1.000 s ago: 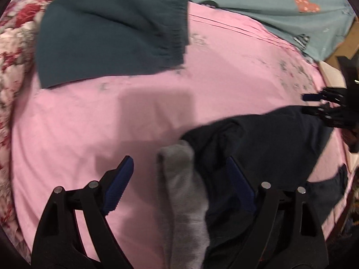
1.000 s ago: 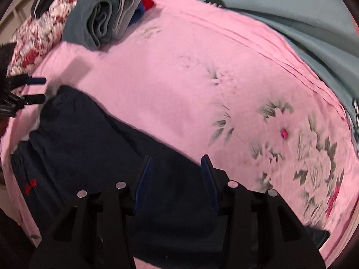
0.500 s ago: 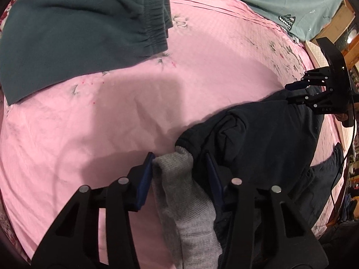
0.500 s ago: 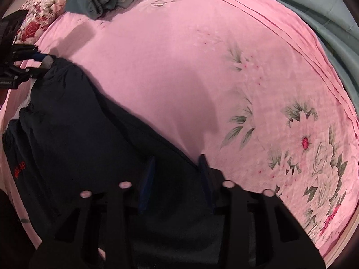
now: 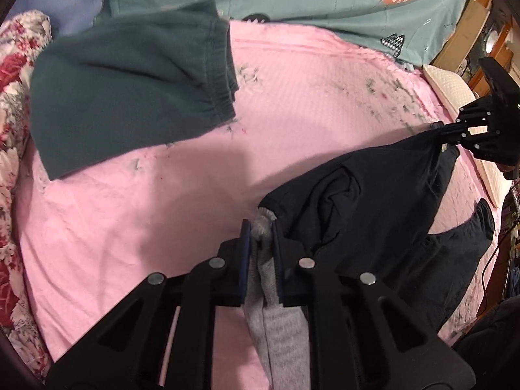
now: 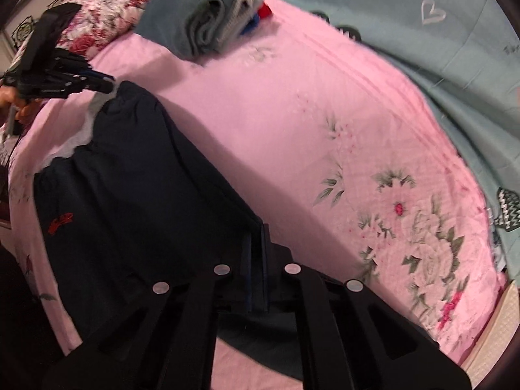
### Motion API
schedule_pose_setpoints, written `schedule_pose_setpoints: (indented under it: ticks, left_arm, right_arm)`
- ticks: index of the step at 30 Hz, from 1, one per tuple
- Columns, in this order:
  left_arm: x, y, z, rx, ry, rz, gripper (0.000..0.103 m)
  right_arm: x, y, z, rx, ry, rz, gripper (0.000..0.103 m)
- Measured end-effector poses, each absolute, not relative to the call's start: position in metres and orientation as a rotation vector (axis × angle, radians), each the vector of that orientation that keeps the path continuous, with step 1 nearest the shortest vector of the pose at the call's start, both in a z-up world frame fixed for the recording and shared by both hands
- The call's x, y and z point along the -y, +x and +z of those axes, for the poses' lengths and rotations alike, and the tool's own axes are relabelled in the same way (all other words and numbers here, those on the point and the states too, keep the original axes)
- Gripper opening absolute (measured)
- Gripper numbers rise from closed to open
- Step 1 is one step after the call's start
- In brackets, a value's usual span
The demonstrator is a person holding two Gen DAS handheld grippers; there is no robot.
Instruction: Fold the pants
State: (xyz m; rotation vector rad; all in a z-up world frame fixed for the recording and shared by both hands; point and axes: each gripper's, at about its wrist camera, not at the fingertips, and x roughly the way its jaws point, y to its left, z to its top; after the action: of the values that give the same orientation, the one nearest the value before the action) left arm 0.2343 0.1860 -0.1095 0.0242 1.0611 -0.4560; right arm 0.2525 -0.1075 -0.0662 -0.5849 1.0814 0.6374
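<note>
Dark navy pants (image 5: pixel 390 201) with a grey lining (image 5: pixel 279 325) lie on a pink bedspread (image 5: pixel 130 227). My left gripper (image 5: pixel 261 230) is shut on the waistband corner, pinching the grey lining. My right gripper (image 6: pixel 256 237) is shut on the navy fabric of a leg (image 6: pixel 146 195). Each gripper shows in the other's view, the right one (image 5: pixel 445 130) at the far right, the left one (image 6: pixel 104 81) at the upper left. The pants hang stretched between them, partly lifted off the bed.
Folded dark green pants (image 5: pixel 130 97) lie at the back left, seen as a stack (image 6: pixel 195 29) in the right wrist view. A teal quilt with hearts (image 5: pixel 325 0) runs along the back. A floral blanket (image 5: pixel 13 113) borders the left.
Both grippers closed from open onto the pants. The left one moved forward onto the grey lining. The pants have lifted and stretched taut between the two grippers.
</note>
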Motion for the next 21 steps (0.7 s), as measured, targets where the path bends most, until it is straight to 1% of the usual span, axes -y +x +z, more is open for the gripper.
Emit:
schedule_pose_setpoints:
  ticks: [5,9,11,14,18,21]
  left_arm:
    - [-0.188,0.188,-0.069,-0.965,0.069,-0.488,0.012]
    - [-0.19,0.141,-0.056,-0.956,0.099,-0.497,0.012]
    - [-0.189,0.115,-0.061,-0.975,0.115,-0.488,0.013]
    - [-0.189,0.083,-0.08,-1.032,0.122,-0.459,0.013]
    - [-0.194,0.055,-0.115,-1.109,0.116,-0.375,0.013]
    - [-0.205,0.043,-0.131,-1.144,0.062,-0.313,0.013]
  right_arm:
    - [0.119,0.176,-0.035,-0.979,-0.666,0.682,0.004]
    - [0.118,0.113,-0.042,-0.977,-0.711,0.745,0.004]
    - [0.115,0.084,-0.05,-0.993,-0.741,0.78,0.004]
    - [0.108,0.047,-0.084,-1.047,-0.768,0.827,0.004]
    - [0.102,0.03,-0.119,-1.118,-0.715,0.84,0.004]
    - [0.1,0.023,-0.129,-1.148,-0.674,0.843,0.005]
